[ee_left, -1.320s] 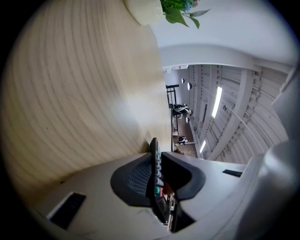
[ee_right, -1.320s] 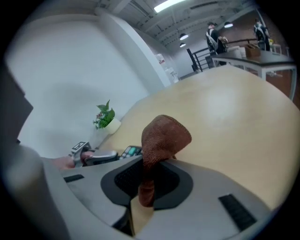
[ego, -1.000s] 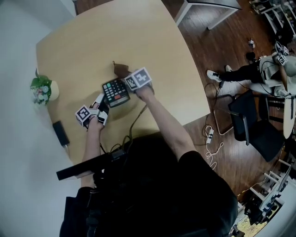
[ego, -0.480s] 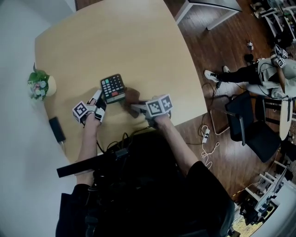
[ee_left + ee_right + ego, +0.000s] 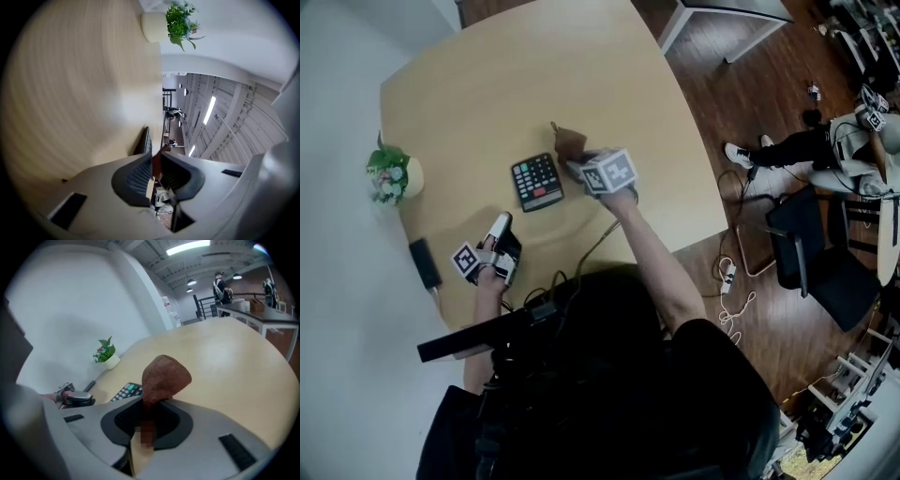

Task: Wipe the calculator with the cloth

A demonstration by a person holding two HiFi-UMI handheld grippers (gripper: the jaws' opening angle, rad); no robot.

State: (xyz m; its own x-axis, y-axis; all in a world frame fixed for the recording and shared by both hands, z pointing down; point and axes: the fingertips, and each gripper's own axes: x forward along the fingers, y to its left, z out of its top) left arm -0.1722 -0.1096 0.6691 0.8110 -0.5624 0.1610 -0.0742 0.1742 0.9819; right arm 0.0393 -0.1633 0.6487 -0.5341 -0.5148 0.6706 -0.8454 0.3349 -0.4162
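The right gripper [image 5: 149, 405] gripped the cloth [image 5: 165, 373] beside the calculator [image 5: 536, 181]; the left gripper [image 5: 153, 158] stood barely parted, empty.

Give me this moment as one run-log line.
right gripper shut on brown woven cloth | cloth beside black desk calculator | left gripper empty, apart from calculator

Far half of our table [image 5: 534, 66] is bare, a wide open lane. Calculator [image 5: 536, 181] lies mid-table with clear strips on its left and near sides. Right gripper [image 5: 574, 167] with the cloth [image 5: 569, 141] blocks its far-right corner. Left gripper [image 5: 500, 223] is near the front edge, well apart from it. Plant pot [image 5: 394, 176] and black bar [image 5: 424, 263] crowd our left edge. A cable [image 5: 584, 251] crosses the near edge.
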